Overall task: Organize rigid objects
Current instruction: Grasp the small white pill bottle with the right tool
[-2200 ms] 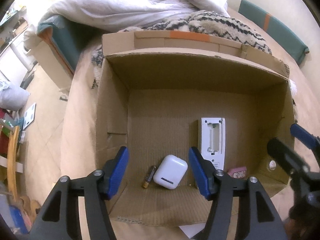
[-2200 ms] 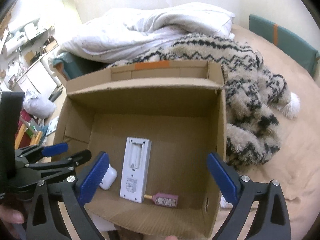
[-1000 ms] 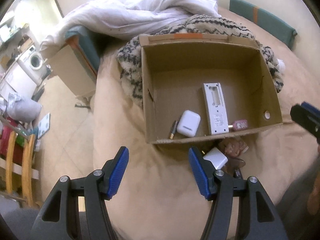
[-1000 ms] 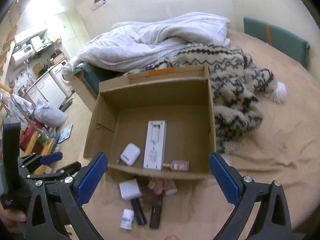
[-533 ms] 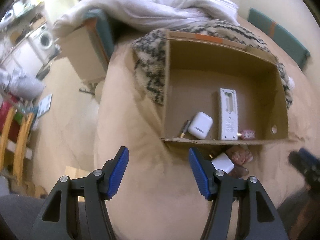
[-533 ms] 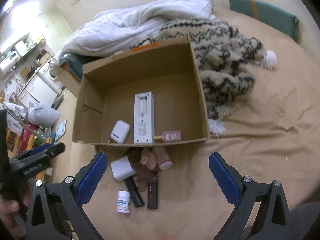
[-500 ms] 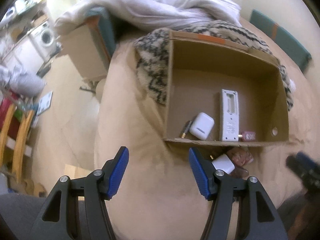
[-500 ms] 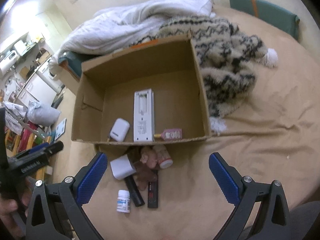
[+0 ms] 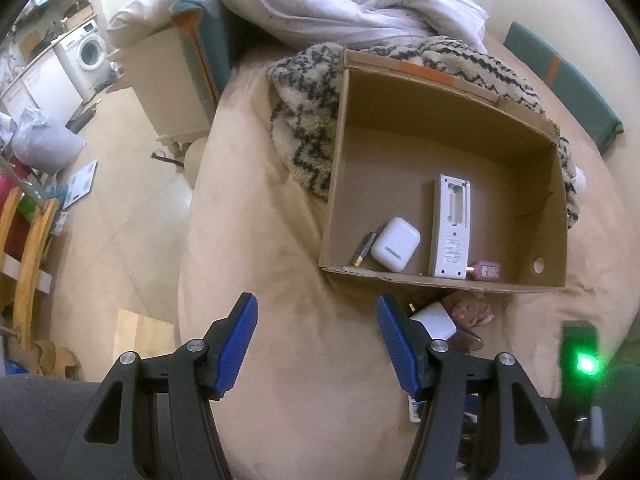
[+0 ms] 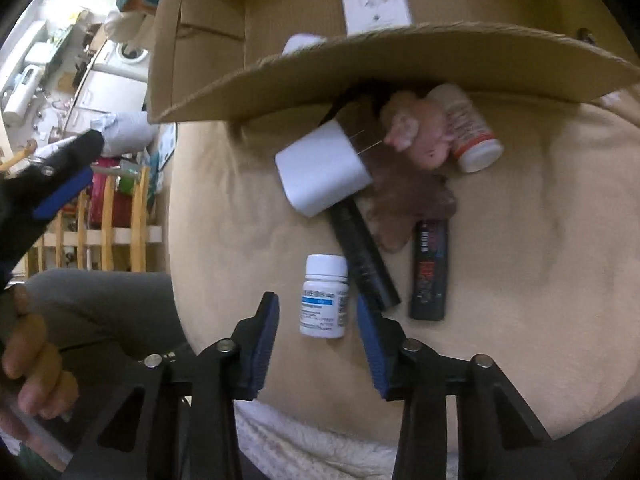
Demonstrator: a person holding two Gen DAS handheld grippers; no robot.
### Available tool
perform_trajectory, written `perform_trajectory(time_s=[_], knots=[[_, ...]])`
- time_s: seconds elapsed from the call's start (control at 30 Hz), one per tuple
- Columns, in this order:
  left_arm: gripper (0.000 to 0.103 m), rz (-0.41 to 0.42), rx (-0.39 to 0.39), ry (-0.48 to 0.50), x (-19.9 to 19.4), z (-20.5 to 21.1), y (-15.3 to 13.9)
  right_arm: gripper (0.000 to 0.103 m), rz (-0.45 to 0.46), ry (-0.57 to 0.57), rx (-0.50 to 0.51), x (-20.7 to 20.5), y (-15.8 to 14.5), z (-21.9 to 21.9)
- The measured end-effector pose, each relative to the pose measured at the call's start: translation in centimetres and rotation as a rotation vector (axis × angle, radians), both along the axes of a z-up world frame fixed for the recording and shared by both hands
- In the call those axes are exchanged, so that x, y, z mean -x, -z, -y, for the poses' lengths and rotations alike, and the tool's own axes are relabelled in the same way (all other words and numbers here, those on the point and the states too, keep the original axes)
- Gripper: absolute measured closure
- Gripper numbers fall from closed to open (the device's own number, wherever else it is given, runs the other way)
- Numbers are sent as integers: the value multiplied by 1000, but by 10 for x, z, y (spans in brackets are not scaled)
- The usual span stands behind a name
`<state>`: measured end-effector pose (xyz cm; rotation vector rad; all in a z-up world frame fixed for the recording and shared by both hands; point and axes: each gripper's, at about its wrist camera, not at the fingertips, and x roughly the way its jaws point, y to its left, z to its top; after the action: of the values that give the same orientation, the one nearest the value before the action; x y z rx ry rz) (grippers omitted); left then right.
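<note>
I see a matt corrugated cardboard box (image 9: 440, 280) on soft tan cloth bedding (image 9: 300, 280), a glossy white plastic earbud case (image 9: 395, 244) inside, beside a fuzzy knit blanket (image 9: 304, 120).

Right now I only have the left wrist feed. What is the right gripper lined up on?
Observer: The right gripper is over a white pill bottle with a blue label, lying on the tan cover in front of the box.
Operator: Gripped?
Observer: No. The jaws have just been closing with the bottle between them, but a gap shows on each side.
Operator: Anything crowding it?
Observer: A black tube lies close along one side of the bottle, near one pad.
</note>
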<state>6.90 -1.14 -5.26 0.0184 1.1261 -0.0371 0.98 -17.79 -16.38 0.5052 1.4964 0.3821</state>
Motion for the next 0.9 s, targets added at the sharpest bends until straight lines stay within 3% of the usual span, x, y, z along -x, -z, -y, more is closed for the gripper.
perform_trajectory(time_s=[0.2,0.4,0.63,0.9], knots=[[44,-21,37,-26,-1,-9,0,62,-40,-32,83,-7,17,-27],[44,-37,51,-35,-2,-10,2,74,-7,-71,190,-9,19,-46],[44,-38,38,-36,-2,-9,4,75,12,-95,184,1,10,-44],[44,-50,32,-56,-4,-14,9,75,92,-86,129,11,-29,-10]])
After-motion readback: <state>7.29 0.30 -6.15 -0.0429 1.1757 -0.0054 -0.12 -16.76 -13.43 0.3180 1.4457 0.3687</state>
